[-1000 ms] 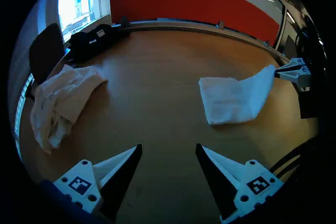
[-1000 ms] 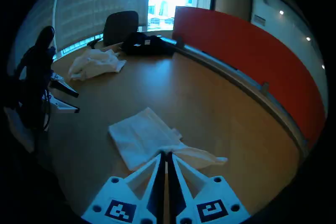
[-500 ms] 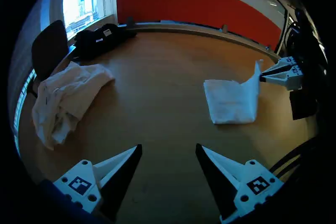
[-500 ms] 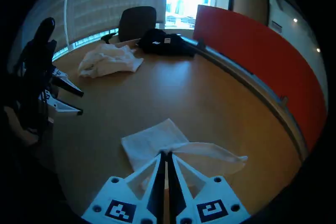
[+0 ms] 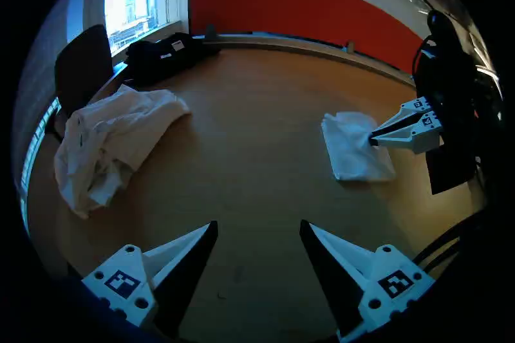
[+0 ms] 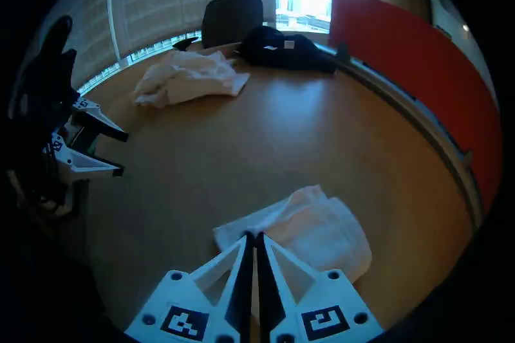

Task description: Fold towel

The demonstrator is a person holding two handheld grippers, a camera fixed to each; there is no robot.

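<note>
Towel (image 6: 309, 230), white, folded into a small stack, lies on the wooden table (image 6: 257, 124) at the tips of the right gripper (image 6: 254, 240), whose fingers are closed together on its near edge. The left gripper (image 5: 257, 227) is spread wide, holding nothing, with bare table between it and the towel ahead-right. Farther off: one heap of white cloth (image 5: 112, 140), one black bag (image 5: 167, 56), one chair (image 5: 80, 73), one red partition (image 5: 302, 8).

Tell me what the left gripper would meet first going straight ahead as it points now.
The left gripper would probably meet bare table, passing between the crumpled cloths and the folded towel; depth is unclear.
</note>
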